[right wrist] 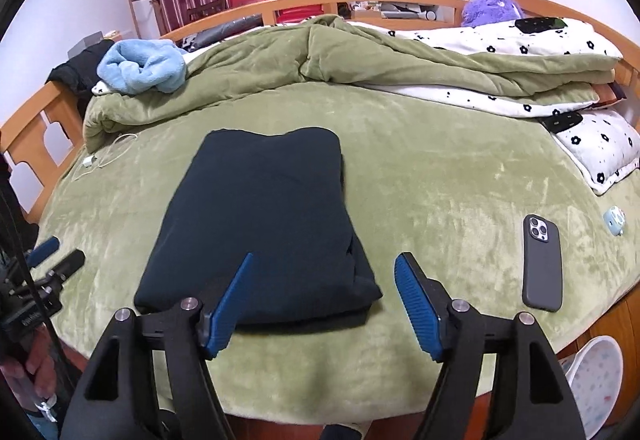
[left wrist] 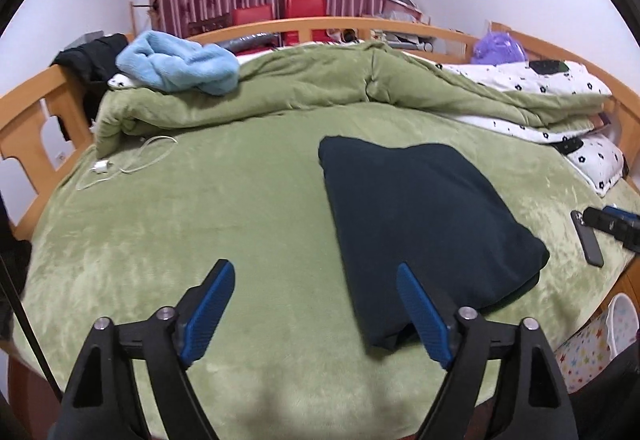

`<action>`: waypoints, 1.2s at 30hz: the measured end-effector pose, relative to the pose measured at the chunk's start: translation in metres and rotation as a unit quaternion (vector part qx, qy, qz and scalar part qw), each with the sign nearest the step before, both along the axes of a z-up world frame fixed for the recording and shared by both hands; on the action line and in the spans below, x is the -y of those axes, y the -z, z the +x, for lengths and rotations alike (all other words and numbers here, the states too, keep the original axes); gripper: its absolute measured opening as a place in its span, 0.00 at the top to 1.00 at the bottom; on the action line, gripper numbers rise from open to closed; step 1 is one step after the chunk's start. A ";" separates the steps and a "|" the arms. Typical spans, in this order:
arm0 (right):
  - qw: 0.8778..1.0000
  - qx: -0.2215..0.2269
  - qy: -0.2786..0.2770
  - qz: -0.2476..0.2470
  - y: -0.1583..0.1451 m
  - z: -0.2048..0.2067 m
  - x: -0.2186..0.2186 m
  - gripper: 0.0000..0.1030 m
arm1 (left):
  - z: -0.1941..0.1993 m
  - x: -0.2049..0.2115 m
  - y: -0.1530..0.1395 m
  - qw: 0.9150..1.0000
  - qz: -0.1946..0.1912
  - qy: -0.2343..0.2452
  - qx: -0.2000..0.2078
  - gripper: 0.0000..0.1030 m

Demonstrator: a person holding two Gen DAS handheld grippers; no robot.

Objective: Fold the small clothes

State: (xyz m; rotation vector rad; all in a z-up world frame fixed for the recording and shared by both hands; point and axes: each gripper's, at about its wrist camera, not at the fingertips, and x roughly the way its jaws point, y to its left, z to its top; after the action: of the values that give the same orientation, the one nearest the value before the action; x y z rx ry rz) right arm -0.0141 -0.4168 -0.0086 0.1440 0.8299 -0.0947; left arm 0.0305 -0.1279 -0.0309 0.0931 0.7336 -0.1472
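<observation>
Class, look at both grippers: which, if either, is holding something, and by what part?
Neither. The left gripper and right gripper are both open and empty; the folded dark garment lies free on the bed.

A dark navy, almost black garment lies folded into a thick, roughly rectangular bundle on the green bed cover. It rests flat, several layers deep, with smooth upper surface and rounded, slightly puffy edges. Its far edge dips a little in the middle. At the near corner the stacked layers show along the fold.
</observation>
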 end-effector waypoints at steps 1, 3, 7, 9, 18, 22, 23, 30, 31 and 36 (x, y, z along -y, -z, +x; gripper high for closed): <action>1.000 0.002 -0.001 -0.002 -0.001 -0.002 -0.001 0.25 | -0.002 0.000 -0.003 1.000 0.002 0.000 -0.001 0.17; 1.000 0.016 0.000 -0.019 -0.007 -0.013 -0.007 0.20 | -0.009 -0.001 -0.010 1.000 0.003 -0.006 0.001 0.16; 0.999 0.021 0.007 -0.026 -0.010 -0.026 -0.010 0.15 | -0.020 -0.008 -0.024 1.000 -0.006 -0.017 0.009 0.16; 0.999 0.024 0.011 -0.022 -0.011 -0.034 -0.011 0.13 | -0.023 -0.009 -0.028 1.000 -0.005 -0.018 0.009 0.16; 0.999 0.036 0.014 -0.019 -0.016 -0.053 -0.024 0.10 | -0.042 -0.007 -0.036 1.000 -0.004 -0.007 0.017 0.16; 0.999 0.040 0.014 -0.024 -0.019 -0.056 -0.028 0.10 | -0.047 -0.007 -0.039 1.000 -0.008 -0.006 0.020 0.16; 0.999 0.041 0.015 -0.026 -0.019 -0.057 -0.029 0.10 | -0.048 -0.007 -0.039 1.000 -0.008 -0.006 0.020 0.16; 0.999 0.039 0.018 -0.028 -0.019 -0.061 -0.030 0.10 | -0.054 -0.008 -0.041 1.000 -0.010 -0.009 0.022 0.16; 0.999 0.039 0.018 -0.027 -0.019 -0.061 -0.030 0.10 | -0.054 -0.008 -0.041 1.000 -0.011 -0.009 0.022 0.16; 0.999 0.037 0.022 -0.026 -0.018 -0.060 -0.028 0.10 | -0.056 -0.009 -0.042 1.000 -0.007 -0.009 0.022 0.16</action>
State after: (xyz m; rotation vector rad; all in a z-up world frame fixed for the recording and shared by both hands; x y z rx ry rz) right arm -0.0744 -0.3891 0.0097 0.1151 0.7493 -0.1512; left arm -0.0252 -0.1193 0.0114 0.0762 0.6897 -0.1323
